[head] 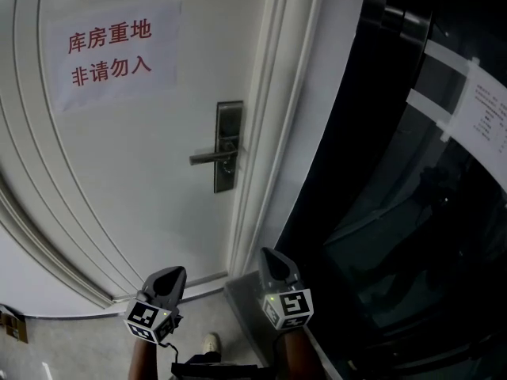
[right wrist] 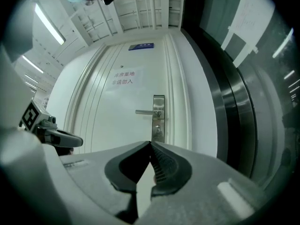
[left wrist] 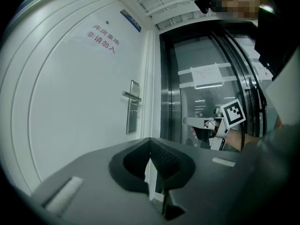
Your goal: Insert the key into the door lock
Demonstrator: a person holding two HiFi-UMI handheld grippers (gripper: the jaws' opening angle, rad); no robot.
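A white door (head: pixel 119 149) carries a steel lock plate (head: pixel 229 146) with a lever handle (head: pixel 207 157) pointing left and a keyhole (right wrist: pixel 158 129) just below it. Both grippers hang low in the head view, well short of the door. My left gripper (head: pixel 176 271) points at the door's bottom panel, its jaw tips (left wrist: pixel 150 139) meeting. My right gripper (head: pixel 265 252) sits near the door frame, shut, its tips (right wrist: pixel 150 143) lined up roughly under the lock plate (right wrist: pixel 158 118). No key shows in any view.
A paper sign with red characters (head: pixel 111 52) is stuck on the door's upper left. Right of the white door frame (head: pixel 261 133) stands a dark glass door (head: pixel 412 212) with white paper taped across it (head: pixel 475 101). A shoe (head: pixel 211 343) shows on the floor below.
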